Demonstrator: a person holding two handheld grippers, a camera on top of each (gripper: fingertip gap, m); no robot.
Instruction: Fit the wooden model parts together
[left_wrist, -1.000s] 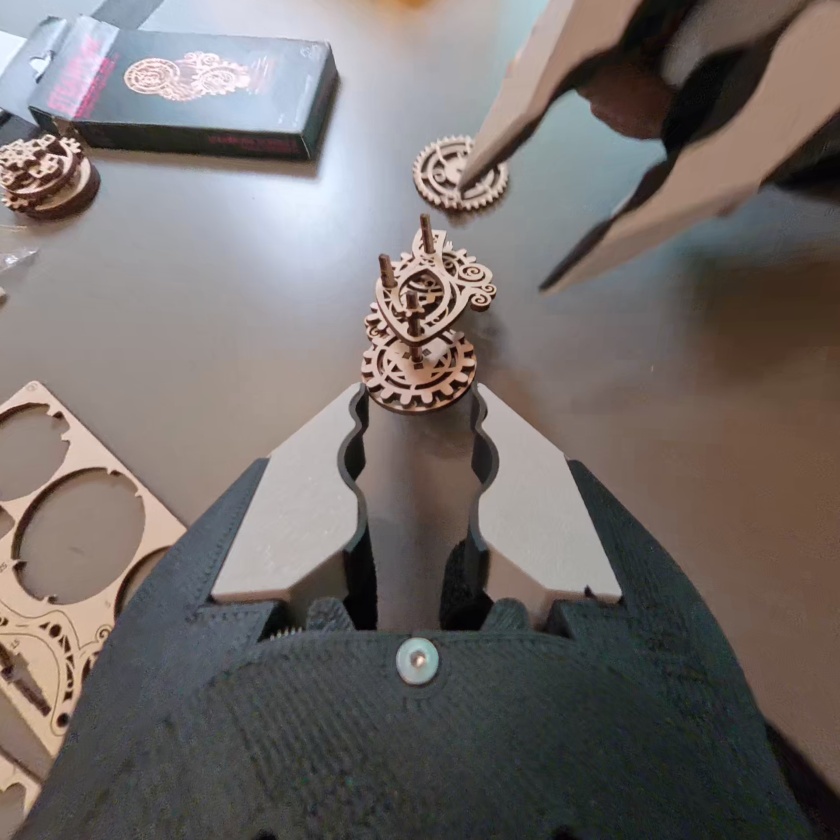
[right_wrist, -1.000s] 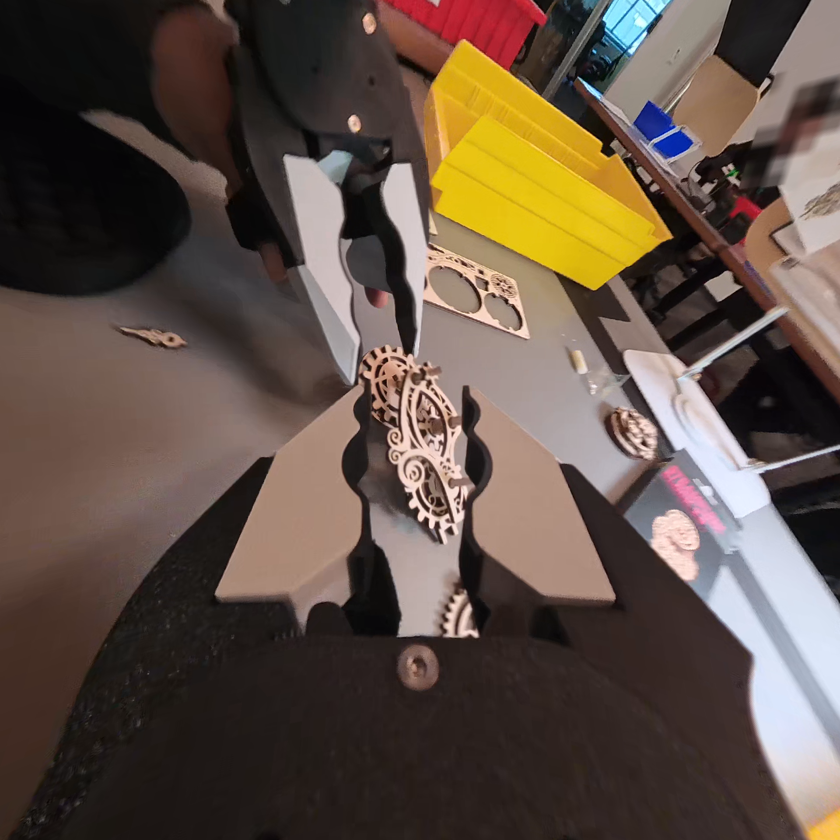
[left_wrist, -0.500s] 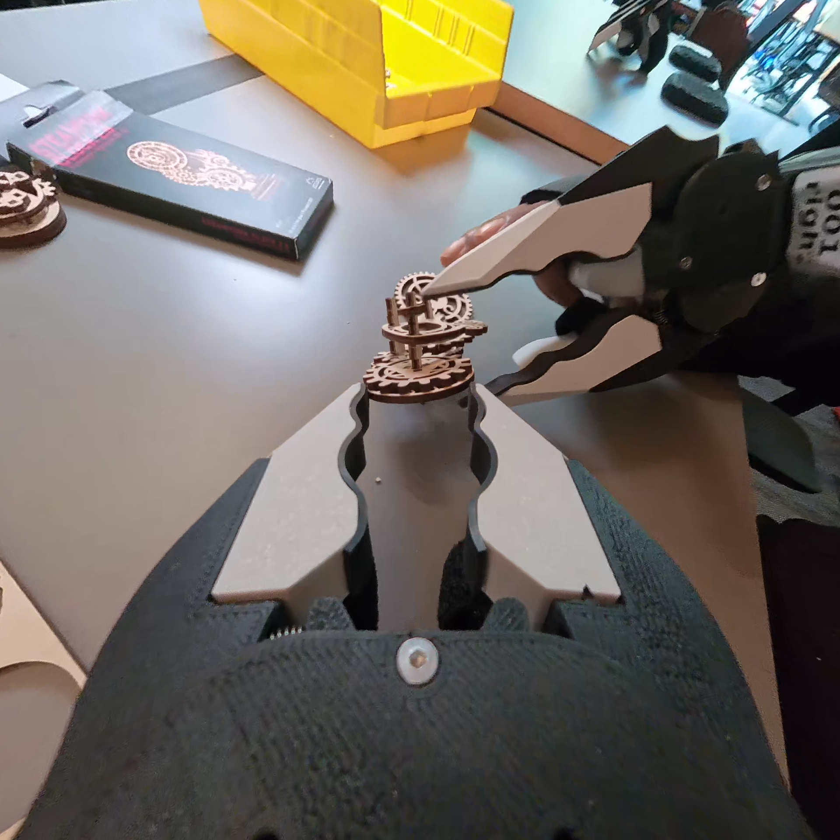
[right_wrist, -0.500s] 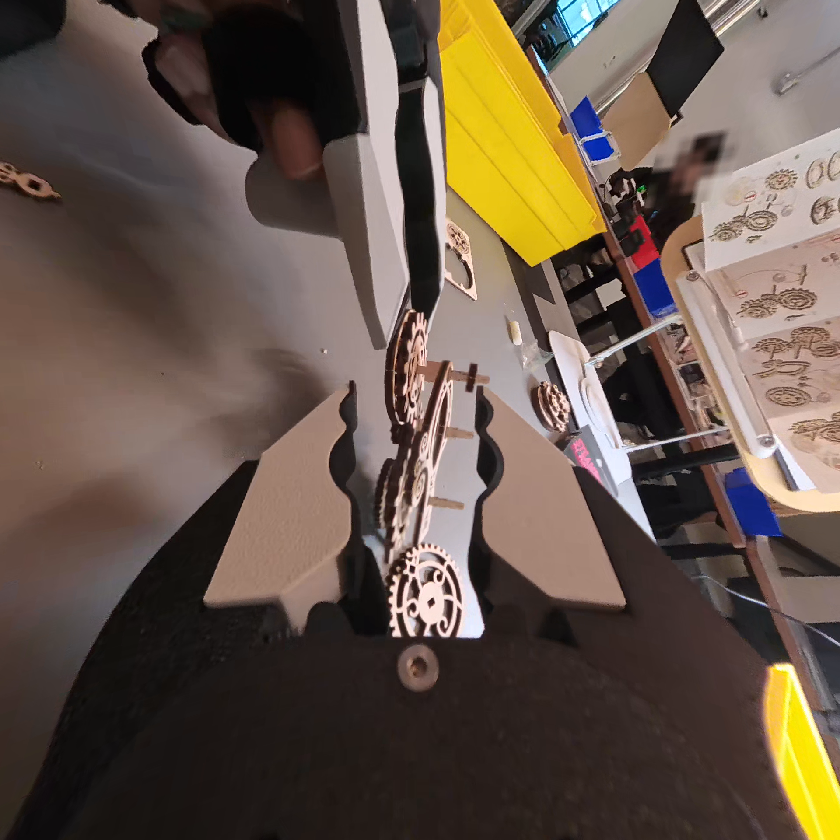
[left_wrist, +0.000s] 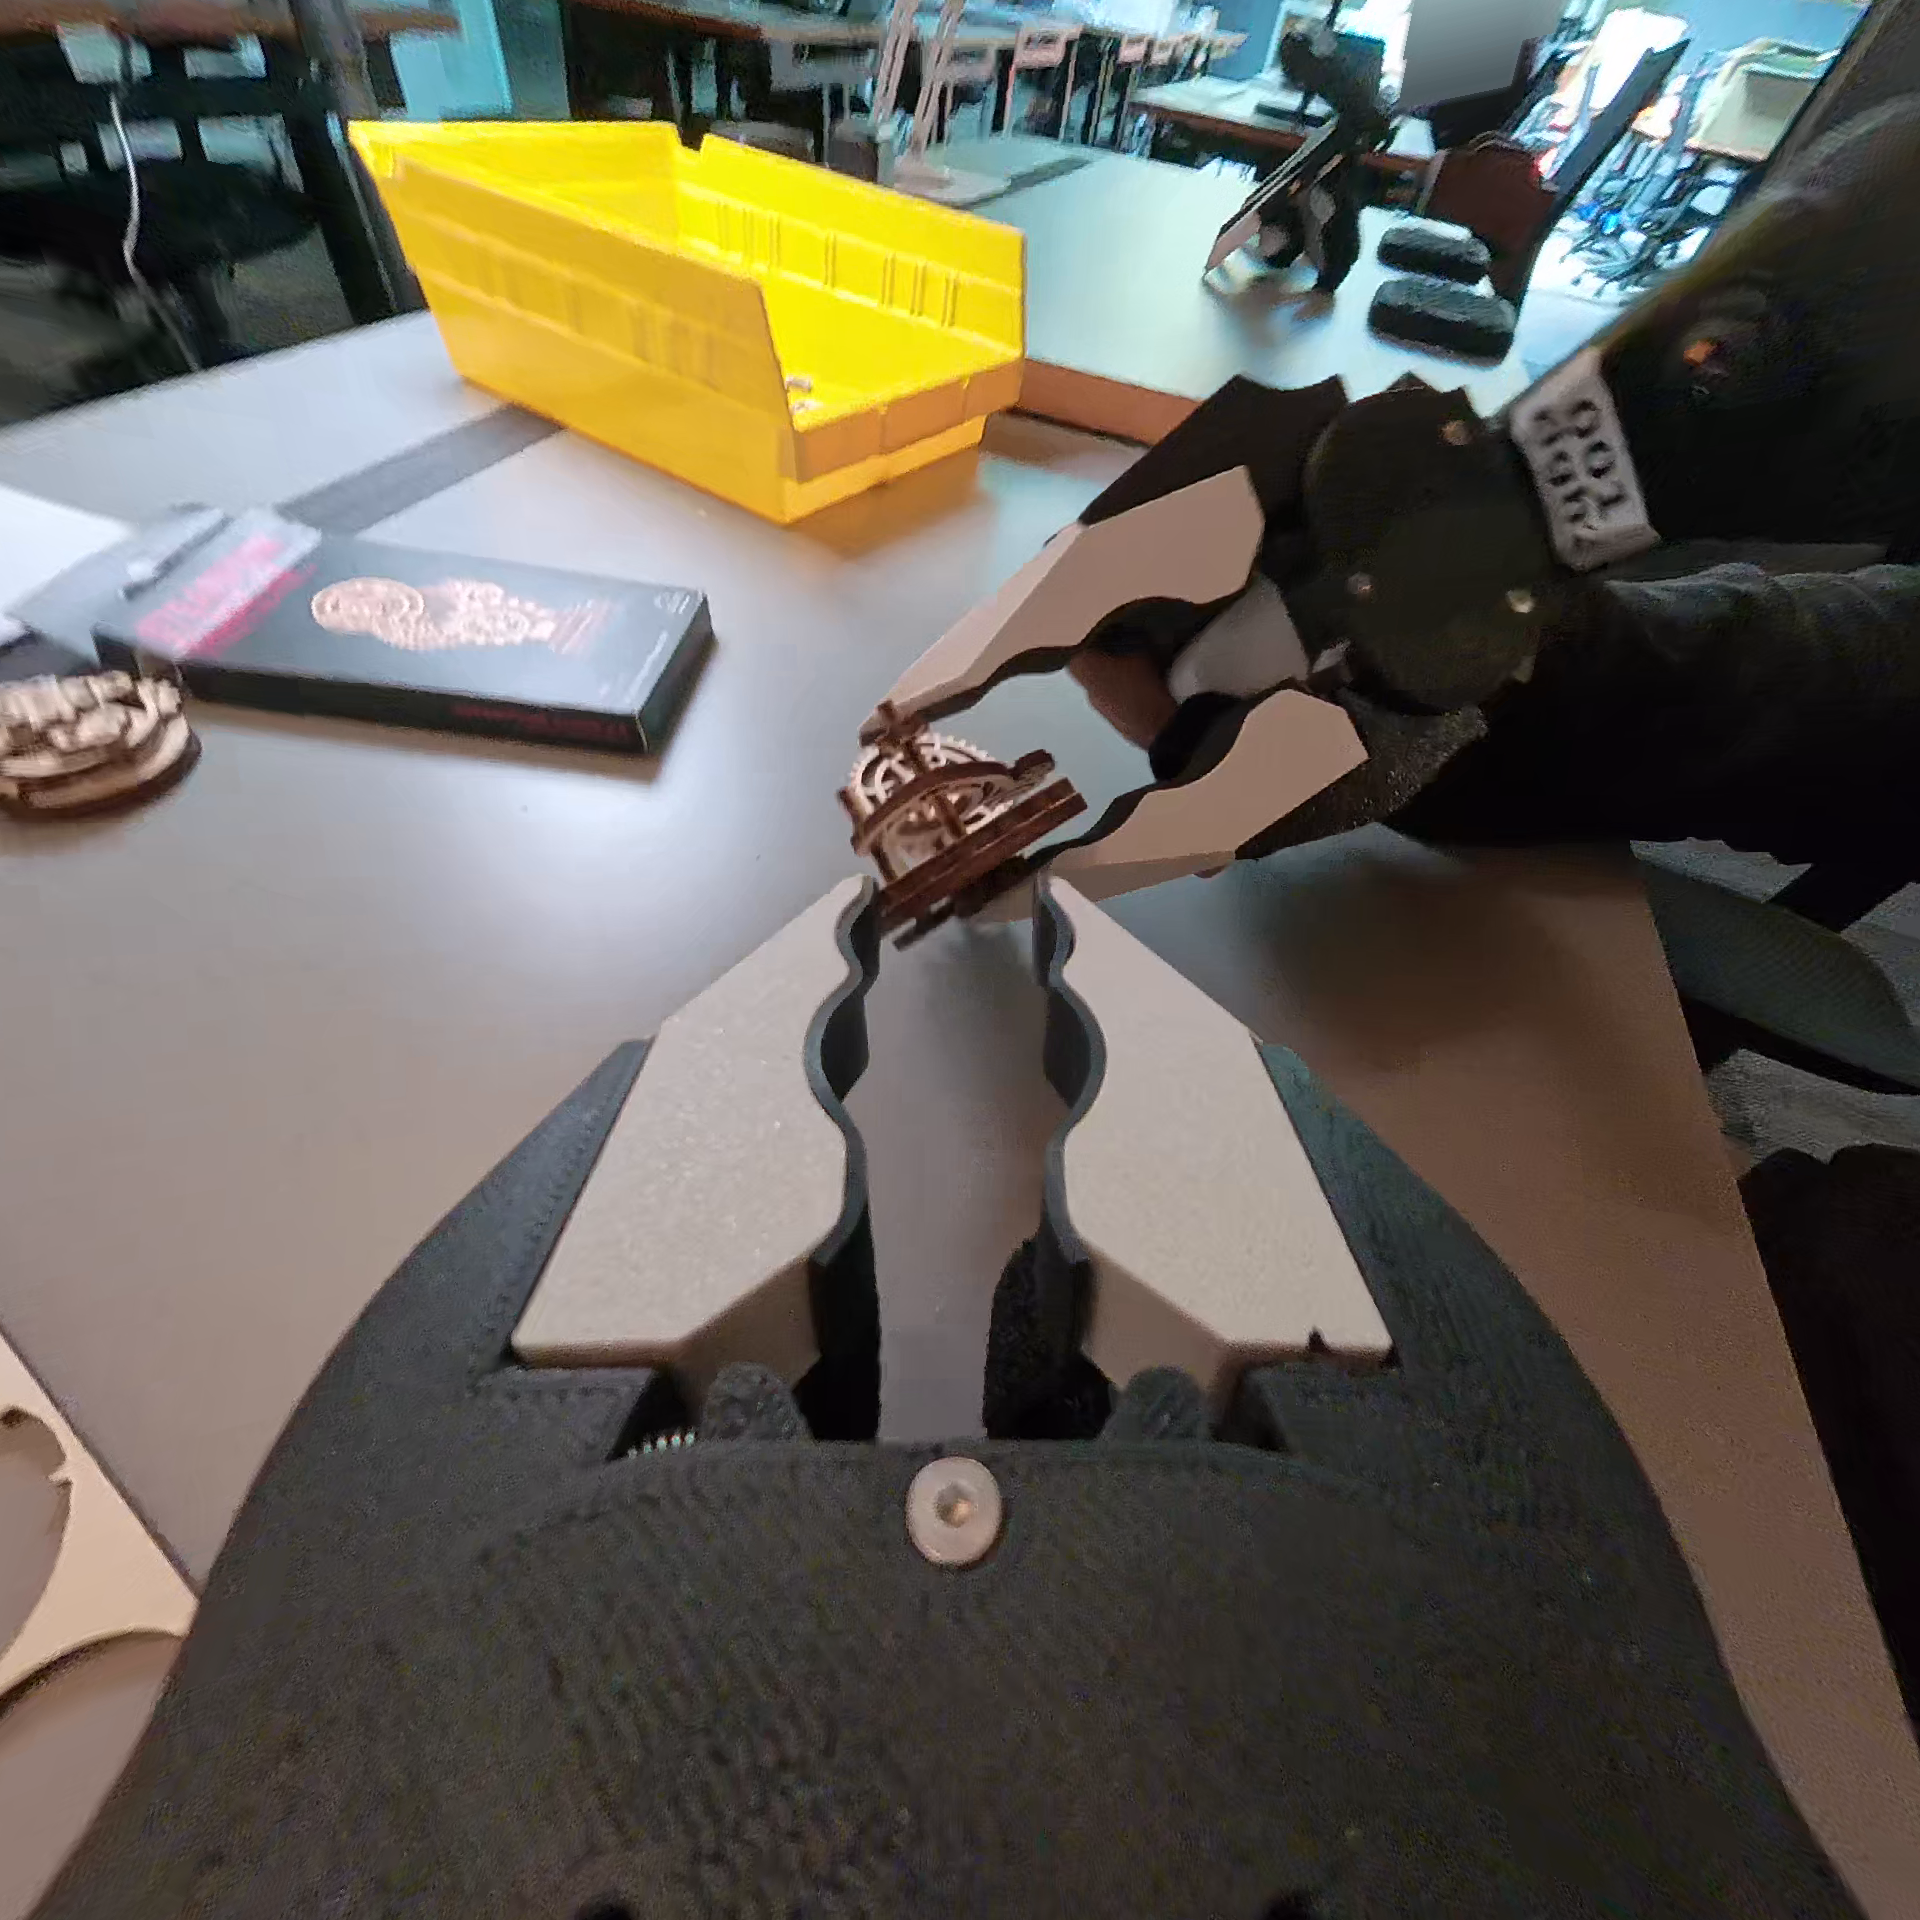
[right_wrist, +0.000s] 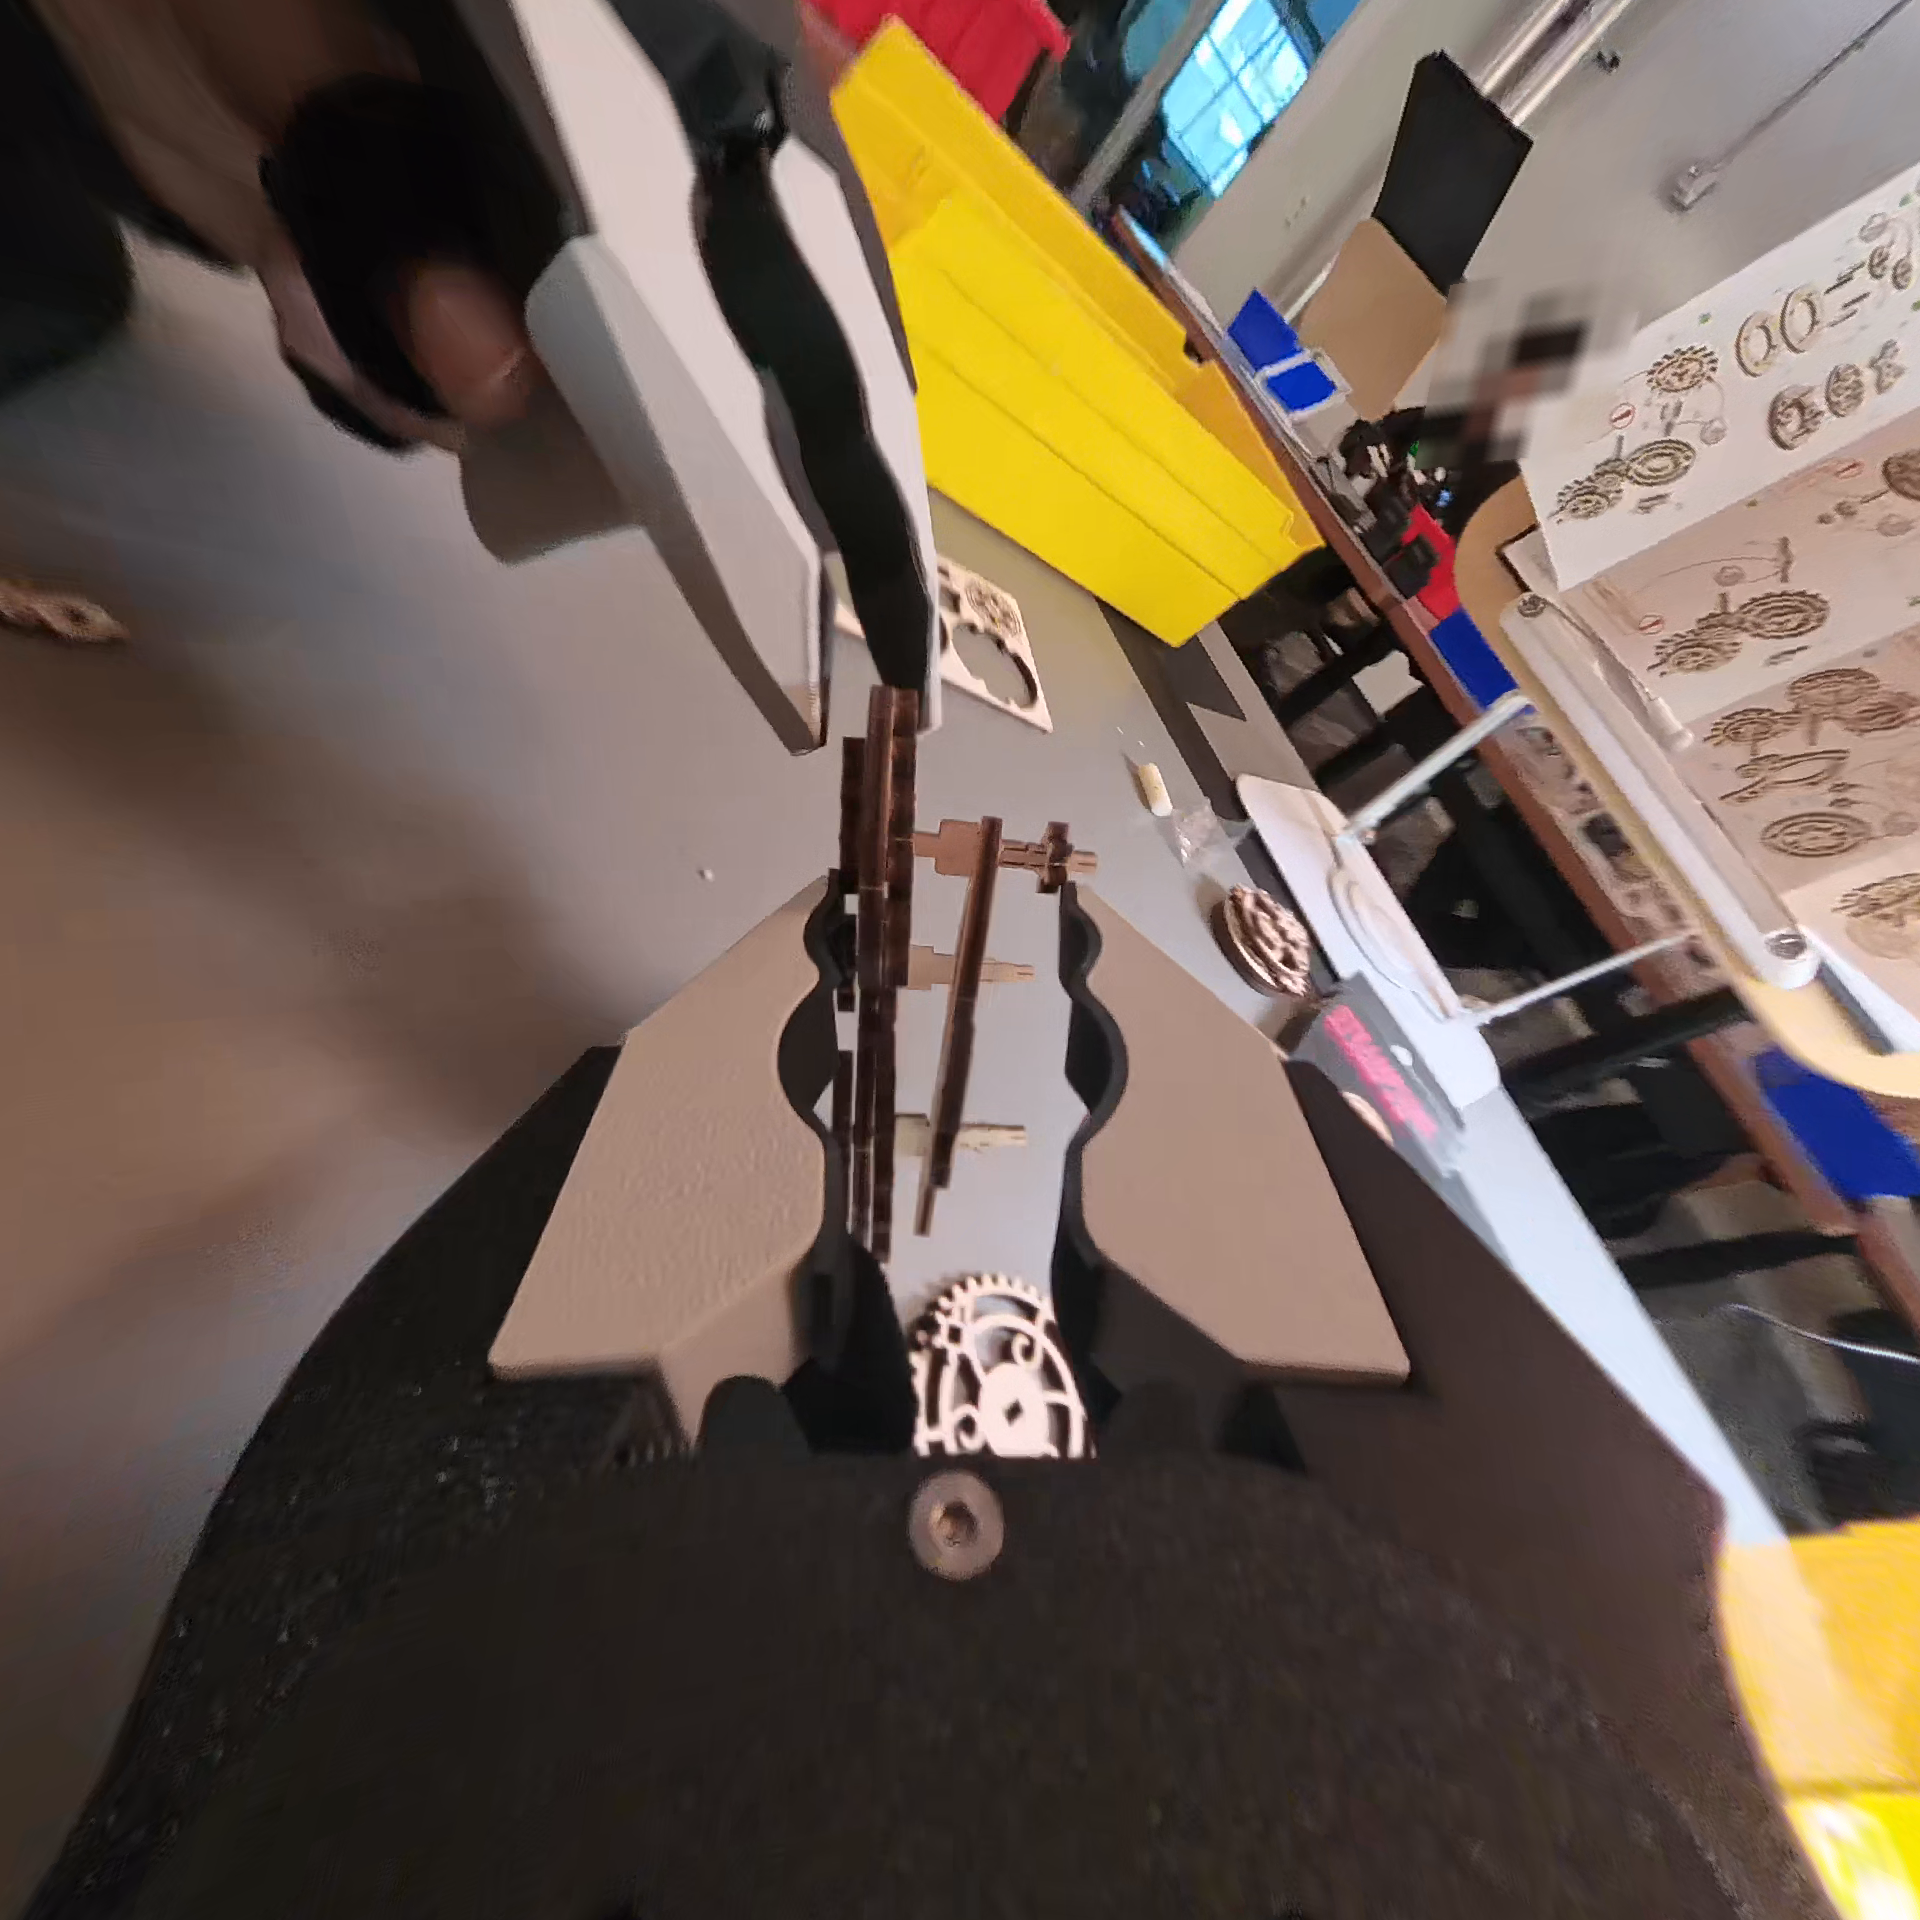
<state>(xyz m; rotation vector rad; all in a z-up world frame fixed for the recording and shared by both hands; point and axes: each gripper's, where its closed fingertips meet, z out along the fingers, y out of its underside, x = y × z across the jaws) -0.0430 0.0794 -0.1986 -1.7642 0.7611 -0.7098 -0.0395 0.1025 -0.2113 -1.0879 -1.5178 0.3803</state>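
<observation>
The wooden gear assembly is a stack of gears and a scrolled plate on pegs, held tilted above the dark table. My left gripper is shut on its bottom gear at the fingertips. My right gripper comes in from the right, with one fingertip on a peg top and the other under the bottom gear. In the right wrist view the assembly stands edge-on between the fingers of my right gripper, touching both. The left gripper grips it from above. A loose gear lies on the table below.
A yellow bin stands at the back, a black box lies to the left, and a finished wooden model sits at the far left. A cut-out wooden sheet lies near left. Instruction sheets stand on the right.
My left gripper has lifted and tilted the assembly off the table. My right gripper has moved around it and narrowed onto the peg tops and bottom gear.
</observation>
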